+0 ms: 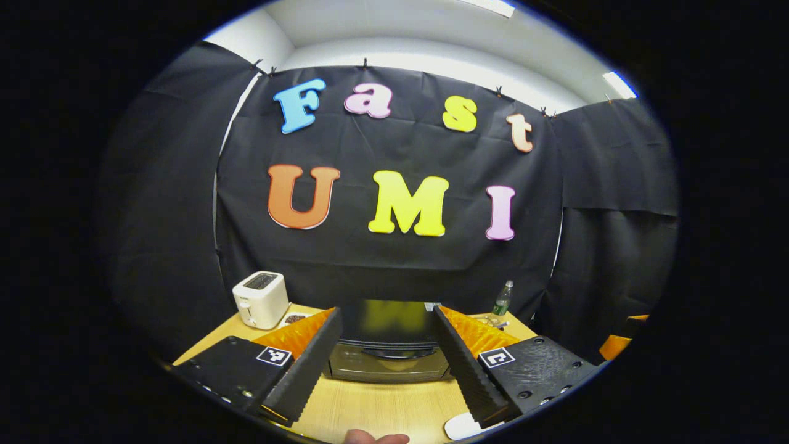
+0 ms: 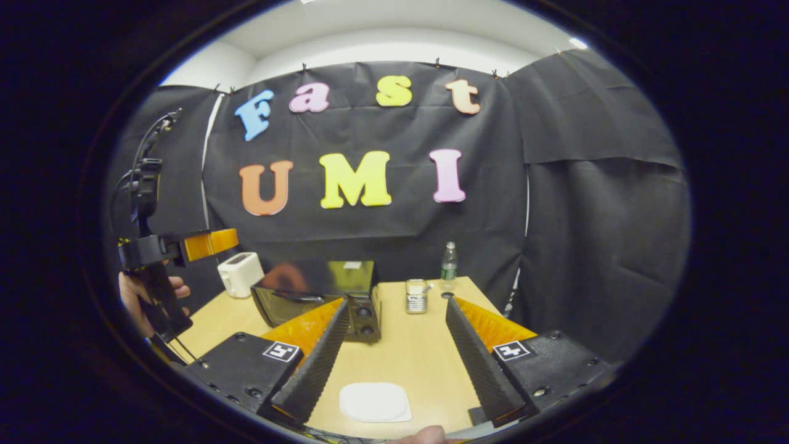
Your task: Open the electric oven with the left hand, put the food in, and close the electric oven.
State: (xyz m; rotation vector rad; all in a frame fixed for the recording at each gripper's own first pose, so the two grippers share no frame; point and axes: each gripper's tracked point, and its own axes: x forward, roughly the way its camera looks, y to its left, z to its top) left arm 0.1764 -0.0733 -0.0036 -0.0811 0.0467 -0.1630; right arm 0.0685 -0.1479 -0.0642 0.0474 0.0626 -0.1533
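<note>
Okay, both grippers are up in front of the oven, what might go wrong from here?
1. The oven door looks shut, and the open left gripper hangs well short of its handle, so a misaimed reach may slip off.
2. The white plate lies flat between the right gripper fingers; its low rim may be hard to pinch.

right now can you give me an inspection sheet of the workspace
surface: wooden table, mostly bare
job's things: electric oven door closed; white plate near the front edge, food not discernible
clutter: white toaster, bottle, can
grippers: left hand-held gripper open, facing the oven; right hand-held gripper open above the plate
cables: wires on the left hand-held gripper's top
surroundings: black cloth wall
</note>
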